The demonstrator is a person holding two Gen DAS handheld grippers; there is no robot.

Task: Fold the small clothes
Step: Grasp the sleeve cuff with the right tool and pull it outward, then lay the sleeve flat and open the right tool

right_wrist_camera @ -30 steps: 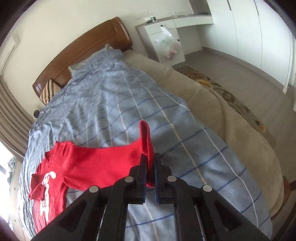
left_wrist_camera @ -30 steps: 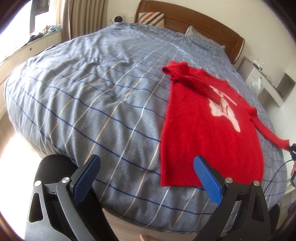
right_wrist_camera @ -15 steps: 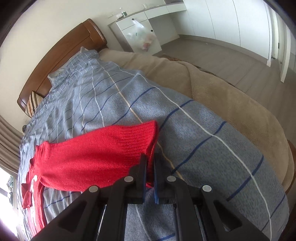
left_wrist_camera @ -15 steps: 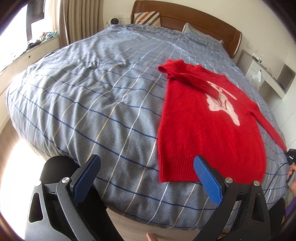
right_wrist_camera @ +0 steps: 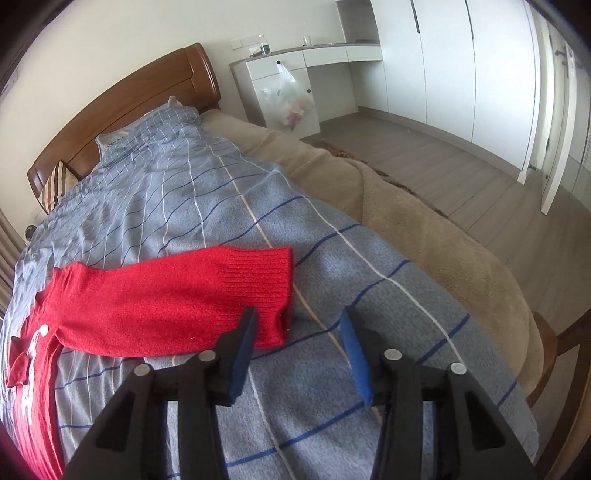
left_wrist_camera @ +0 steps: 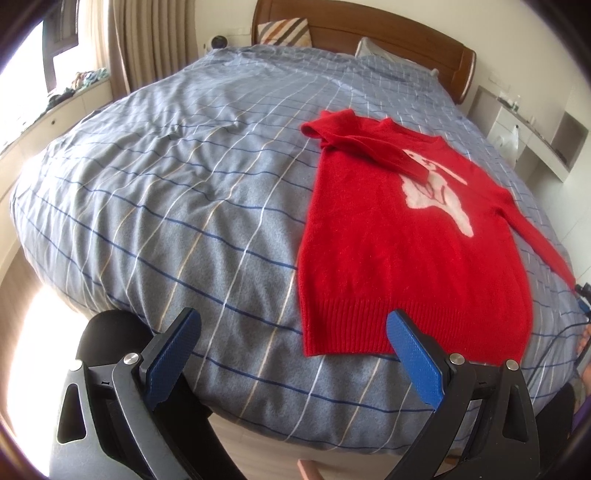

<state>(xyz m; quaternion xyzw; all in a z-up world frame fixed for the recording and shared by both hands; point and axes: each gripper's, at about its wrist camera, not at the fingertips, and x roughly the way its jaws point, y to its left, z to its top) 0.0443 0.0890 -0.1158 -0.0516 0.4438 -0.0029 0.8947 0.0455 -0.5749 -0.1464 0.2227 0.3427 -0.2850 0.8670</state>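
Note:
A small red sweater (left_wrist_camera: 399, 240) with a white animal print lies face up on the grey-blue checked bed cover (left_wrist_camera: 166, 192). One sleeve is folded across its chest; the other (right_wrist_camera: 184, 295) is stretched out flat to the side. My left gripper (left_wrist_camera: 293, 325) is open and empty, hovering just short of the sweater's ribbed hem. My right gripper (right_wrist_camera: 299, 325) is open, with its left finger (right_wrist_camera: 245, 339) over the edge of the outstretched sleeve's cuff (right_wrist_camera: 269, 284), which lies flat on the cover.
A beige blanket (right_wrist_camera: 424, 221) covers the bed's right side. The wooden headboard (left_wrist_camera: 369, 26) and pillows are at the far end. White cabinets with a hanging plastic bag (right_wrist_camera: 288, 99) stand beyond the bed. A black round seat (left_wrist_camera: 103, 332) is under my left gripper.
My right gripper opened and let go of the sleeve cuff, which now lies flat on the cover. My left gripper has drifted slightly but stays open near the hem.

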